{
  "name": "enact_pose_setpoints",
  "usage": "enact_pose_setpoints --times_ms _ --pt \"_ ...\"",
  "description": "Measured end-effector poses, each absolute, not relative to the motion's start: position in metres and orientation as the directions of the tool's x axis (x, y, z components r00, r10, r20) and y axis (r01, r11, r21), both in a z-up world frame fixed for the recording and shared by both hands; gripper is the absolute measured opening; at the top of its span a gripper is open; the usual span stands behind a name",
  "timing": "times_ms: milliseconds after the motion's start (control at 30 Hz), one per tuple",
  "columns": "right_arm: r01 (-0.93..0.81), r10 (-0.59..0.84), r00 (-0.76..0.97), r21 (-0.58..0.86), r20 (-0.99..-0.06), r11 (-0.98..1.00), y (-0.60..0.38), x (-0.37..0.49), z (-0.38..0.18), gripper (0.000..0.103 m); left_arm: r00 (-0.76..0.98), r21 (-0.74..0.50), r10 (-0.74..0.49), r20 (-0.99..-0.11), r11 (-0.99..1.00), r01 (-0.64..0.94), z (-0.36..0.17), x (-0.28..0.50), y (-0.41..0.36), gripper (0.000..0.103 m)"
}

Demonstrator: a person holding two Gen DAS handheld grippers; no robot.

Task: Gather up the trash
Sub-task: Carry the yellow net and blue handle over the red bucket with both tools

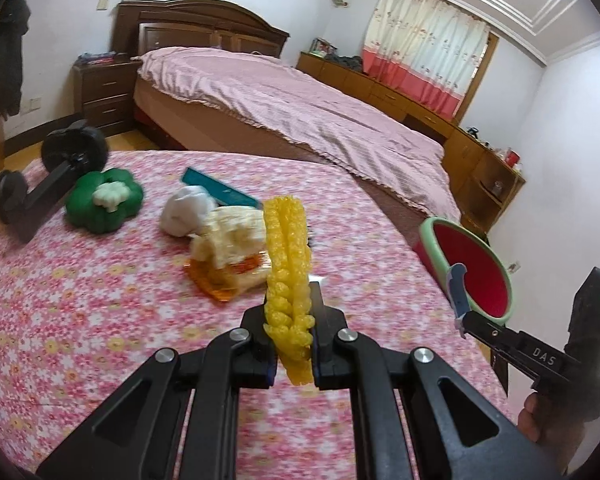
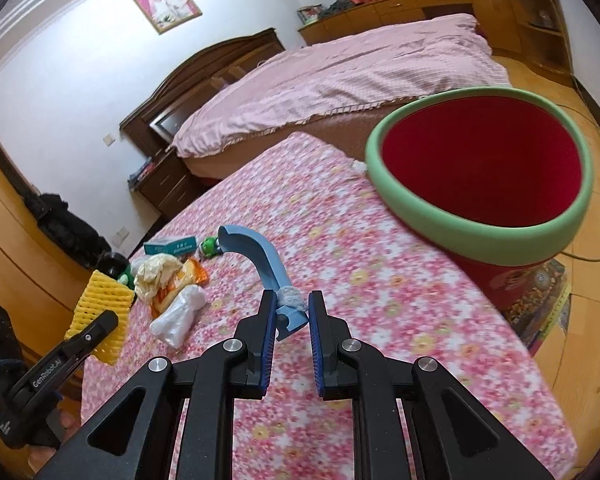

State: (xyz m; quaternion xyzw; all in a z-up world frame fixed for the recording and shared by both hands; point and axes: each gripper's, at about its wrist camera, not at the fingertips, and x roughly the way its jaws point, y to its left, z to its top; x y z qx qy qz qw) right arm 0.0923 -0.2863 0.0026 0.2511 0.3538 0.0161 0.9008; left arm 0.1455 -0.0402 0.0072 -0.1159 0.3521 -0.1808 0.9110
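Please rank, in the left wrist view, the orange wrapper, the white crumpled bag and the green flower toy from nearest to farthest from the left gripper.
1. Orange wrapper, just ahead of the left gripper, slightly left.
2. White crumpled bag, beyond it.
3. Green flower toy, far left.

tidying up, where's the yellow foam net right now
The yellow foam net is clamped upright in the left gripper, lifted above the floral tablecloth, just right of the wrapper pile.
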Motion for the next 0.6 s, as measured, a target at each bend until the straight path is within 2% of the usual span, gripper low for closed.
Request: enact_pose_setpoints --times_ms 600 --pt "0.26 0.126 0.813 0.548 -0.568 0.795 -0.372 0.061 0.005 0.016 0.584 -0.281 -0.517 -0.626 0.848 0.449 0.025 0.158 -0.159 0.011"
